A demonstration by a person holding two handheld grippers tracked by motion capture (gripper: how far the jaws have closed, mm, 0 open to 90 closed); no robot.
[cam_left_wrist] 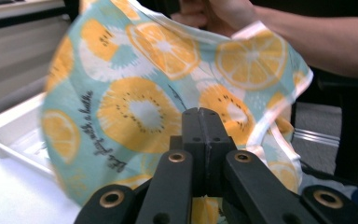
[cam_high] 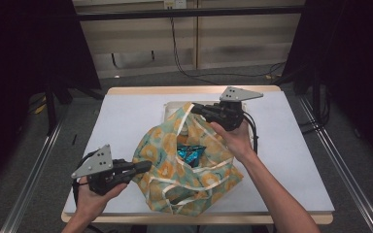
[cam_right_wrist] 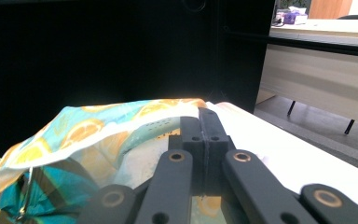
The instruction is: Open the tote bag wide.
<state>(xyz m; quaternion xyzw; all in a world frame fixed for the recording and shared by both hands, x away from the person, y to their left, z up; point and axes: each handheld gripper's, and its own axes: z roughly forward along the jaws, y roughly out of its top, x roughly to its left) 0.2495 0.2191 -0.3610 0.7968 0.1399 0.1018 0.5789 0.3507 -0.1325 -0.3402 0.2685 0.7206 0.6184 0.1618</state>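
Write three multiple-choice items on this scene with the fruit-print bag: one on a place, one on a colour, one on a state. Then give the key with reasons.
1. Where does the shiny blue foil packet lie?
A. inside the open bag
B. on the bare table
C. on the floor

2. What colours is the fabric bag with the citrus-slice print?
A. red and black
B. teal and orange
C. plain white

3. How does the left claw stand?
A. wide open
B. shut on the bag's fabric
C. shut on a cable

Key:
1 A: the high view shows the packet in the bag's mouth.
2 B: orange slices on a teal ground.
3 B: its jaws meet against the cloth, while the right claw pinches the far rim.
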